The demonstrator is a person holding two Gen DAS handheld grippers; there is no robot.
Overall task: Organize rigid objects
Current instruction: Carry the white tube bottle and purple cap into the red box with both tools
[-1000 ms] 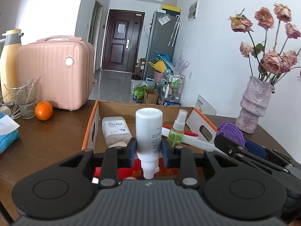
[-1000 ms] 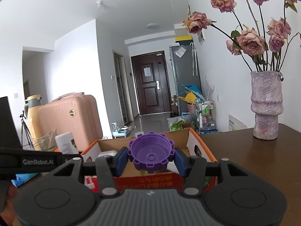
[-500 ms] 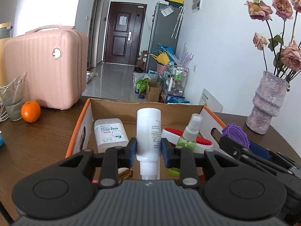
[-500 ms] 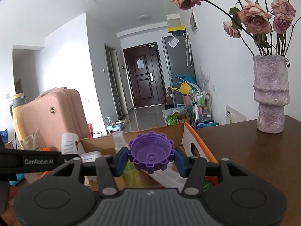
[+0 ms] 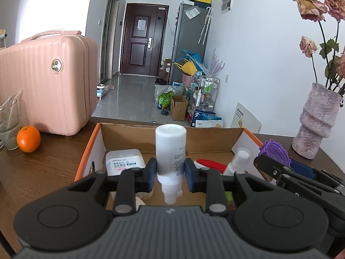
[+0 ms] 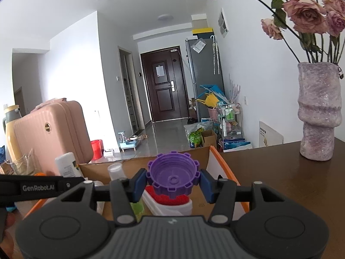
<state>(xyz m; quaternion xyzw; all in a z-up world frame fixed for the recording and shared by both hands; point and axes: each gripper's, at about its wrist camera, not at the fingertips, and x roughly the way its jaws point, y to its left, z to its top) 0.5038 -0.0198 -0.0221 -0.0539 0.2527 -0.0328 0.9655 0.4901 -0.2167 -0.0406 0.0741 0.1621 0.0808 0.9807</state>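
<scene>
Left tool [image 5: 170, 176] clamped a white bottle [image 5: 170, 151] nozzle-down over the cardboard box [image 5: 172, 135]; right tool [image 6: 172, 182] pinched a purple cap [image 6: 172, 178] above the box's right half, likely both for dropping in.

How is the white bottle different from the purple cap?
The white bottle is tall and smooth; the purple cap is short, round and toothed around its rim. The white bottle hangs nozzle-down in the left gripper; the purple cap sits in the right gripper with its hollow side facing the camera. Both are pinched between blue pads above the cardboard box.
</scene>
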